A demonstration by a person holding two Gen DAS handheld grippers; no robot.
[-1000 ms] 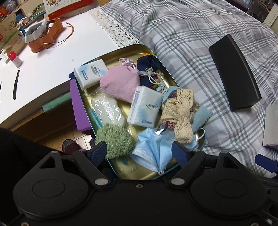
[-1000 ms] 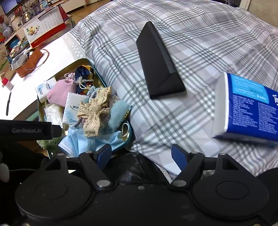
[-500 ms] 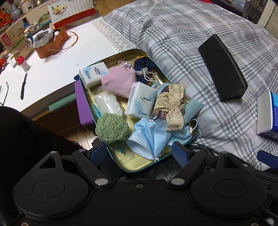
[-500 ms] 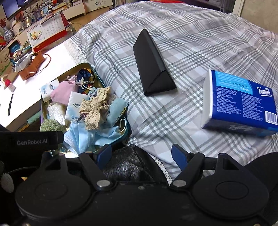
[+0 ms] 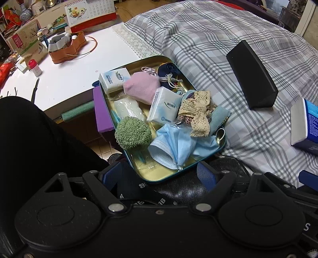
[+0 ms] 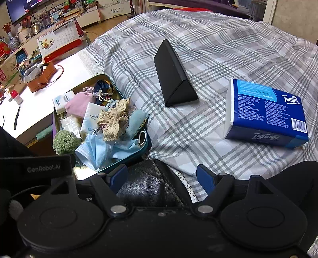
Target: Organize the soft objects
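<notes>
- The gold tin tray (image 5: 190,83) sits at the edge of the bed, on the grey plaid cover (image 5: 208,39), with its far end near the white worktop (image 5: 65,79).
- It's stuffed with soft things: a pink pouch (image 5: 142,89), a navy pouch (image 5: 169,70) tied with string, two small tissue packs (image 5: 114,79) (image 5: 165,108), a green knitted puff (image 5: 132,135), a beige lace piece (image 5: 196,115) and a light blue face mask (image 5: 171,146) at the near end.
- The lace lies on top of a pale blue cloth (image 5: 218,119) that pokes over the tray's right rim.
- Left tool (image 5: 159,174) hovers over the near edge of the tray, its jaws opening, with nothing gripped between them.
- Right tool (image 6: 162,176) stands wide too, over something dark at the bed's near edge, not pinching anything.
- Out on the cover, well apart from the tray: a black triangular case (image 6: 173,77) and a big blue Tempo tissue pack (image 6: 266,113).
- The worktop carries an orange container (image 5: 67,49), a desk calendar (image 5: 90,12) and a small red-capped bottle (image 5: 34,67).
</notes>
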